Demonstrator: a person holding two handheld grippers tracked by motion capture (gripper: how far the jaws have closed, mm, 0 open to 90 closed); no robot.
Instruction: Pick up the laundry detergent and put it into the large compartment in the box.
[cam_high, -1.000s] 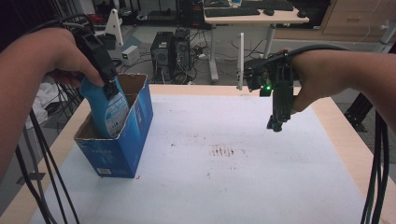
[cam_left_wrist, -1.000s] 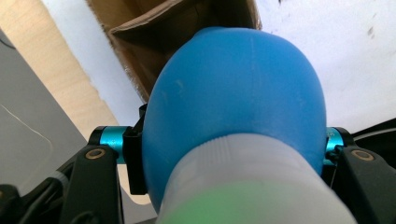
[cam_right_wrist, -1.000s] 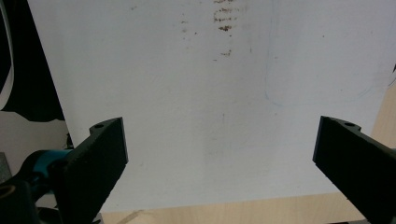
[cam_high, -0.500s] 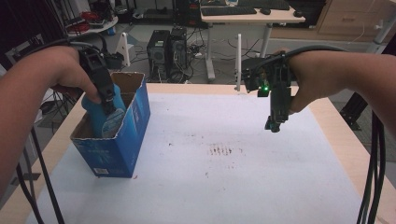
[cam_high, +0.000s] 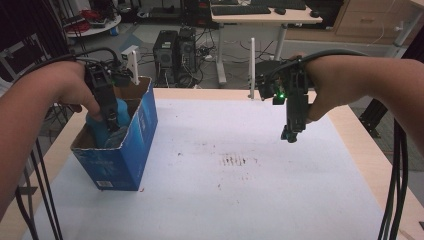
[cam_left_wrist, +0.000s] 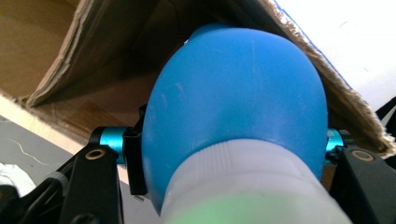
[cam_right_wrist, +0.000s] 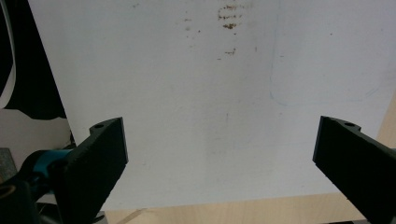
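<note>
High view, starting at nine o'clock: your left tool (cam_high: 111, 116) reaches down into the open blue cardboard box (cam_high: 122, 162), and its jaws are closed on a blue bottle (cam_high: 102, 130) with a pale ribbed collar. In the left gripper view the bottle's rounded body (cam_left_wrist: 238, 98) sits squeezed between the two jaws, close under a brown inner flap of the box. The bottle is partly inside the box, near its rear end, and whether it touches the box floor cannot be told.

What could go wrong from here — the bottle is smooth and rounded, so a grip that sits on the curve could let it slip or twist if you tilt the tool. The flap just above it could catch the bottle or the jaws on any sideways move, and the box looks light enough to be dragged or tipped by that snag. It stands near the worktop's left edge, so a shove toward nine o'clock could push it off.

Toward three o'clock, your right tool (cam_high: 291, 134) hangs above the worktop with jaws pointing down; in the right gripper view they stand wide apart and hold nothing.

The worktop (cam_high: 240, 200) is covered with a white sheet carrying small brownish marks (cam_high: 234, 160) near the centre, with a bare wooden margin at the edges. Beyond it, at twelve o'clock, the room shows computer towers (cam_high: 175, 52) on the floor, tangled cables and a desk with a keyboard (cam_high: 240, 9).
</note>
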